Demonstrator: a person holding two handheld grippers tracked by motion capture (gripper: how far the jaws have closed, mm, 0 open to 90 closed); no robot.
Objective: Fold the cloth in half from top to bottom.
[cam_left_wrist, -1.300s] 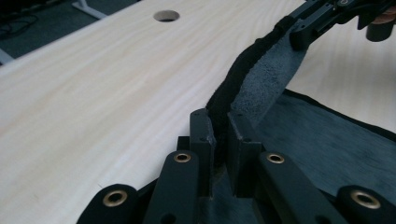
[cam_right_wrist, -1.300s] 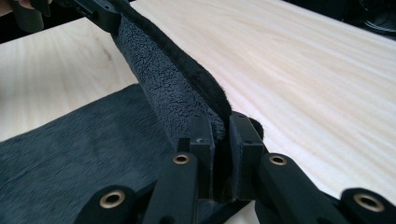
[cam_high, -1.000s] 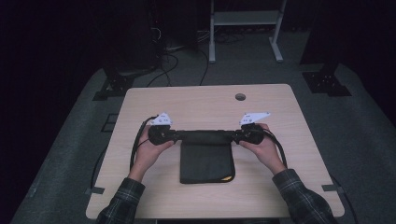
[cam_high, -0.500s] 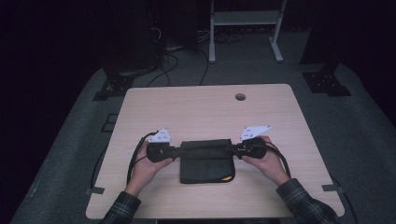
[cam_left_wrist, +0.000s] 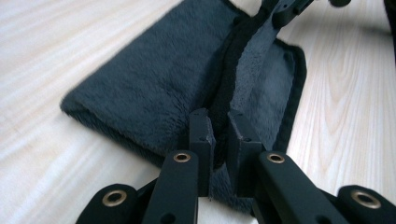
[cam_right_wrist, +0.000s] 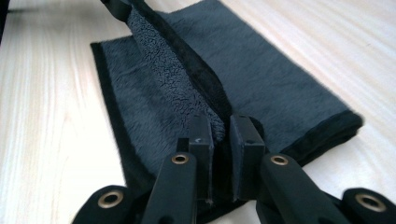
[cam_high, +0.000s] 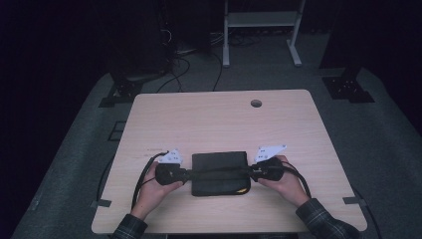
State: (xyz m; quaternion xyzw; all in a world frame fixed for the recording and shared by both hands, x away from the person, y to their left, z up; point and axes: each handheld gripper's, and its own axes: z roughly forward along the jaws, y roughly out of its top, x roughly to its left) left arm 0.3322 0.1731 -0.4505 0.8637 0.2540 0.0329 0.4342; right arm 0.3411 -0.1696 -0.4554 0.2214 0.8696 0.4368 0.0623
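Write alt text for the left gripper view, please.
Two black jaws of the left gripper pinch a raised edge of a dark grey cloth folded on a pale wooden table. The right gripper holds its far end.

Light wooden table [cam_high: 219, 119], dark folded towel [cam_high: 219, 177] near its front edge.

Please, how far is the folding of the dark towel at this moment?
Done: the dark towel already lies doubled on the table, one fold showing along its far side. In hand: the left tongs and the right tongs each pinch one end of the same raised edge, stretched between them above the lower layers. Left: laying that edge down over the rest and letting go.
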